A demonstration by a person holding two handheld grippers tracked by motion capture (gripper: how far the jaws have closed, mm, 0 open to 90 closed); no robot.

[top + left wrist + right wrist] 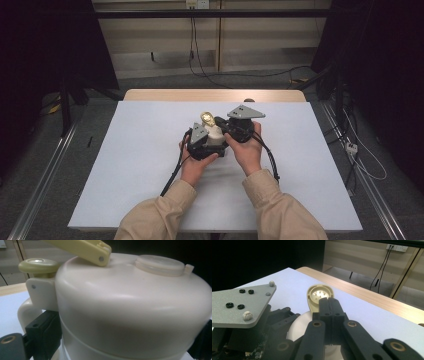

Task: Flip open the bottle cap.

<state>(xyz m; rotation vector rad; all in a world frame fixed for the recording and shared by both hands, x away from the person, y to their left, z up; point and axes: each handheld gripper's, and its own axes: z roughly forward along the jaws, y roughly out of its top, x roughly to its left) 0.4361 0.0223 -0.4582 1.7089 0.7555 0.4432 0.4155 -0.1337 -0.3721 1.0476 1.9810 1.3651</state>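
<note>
A cream plastic jug [215, 136] stands mid-table on the white mat [125, 165]. In the left gripper view its domed top [130, 305] is very close, with a black jaw at each side of the body. My left gripper [125, 342] is shut on the jug; in the high view my left gripper [204, 146] sits at the jug's left. The jug's yellow flip lid [208, 119] is raised. My right gripper [329, 302] is shut on that yellow lid [318, 293], pinching its lower part; in the high view my right gripper [231, 129] comes in from the jug's right.
A yellow round button [38, 265] sits above the jug's handle [26, 312]. A round cream cap [160, 263] is on the dome. The wooden table edge [215, 95] runs along the back, with cables on the floor [370, 165] at the right.
</note>
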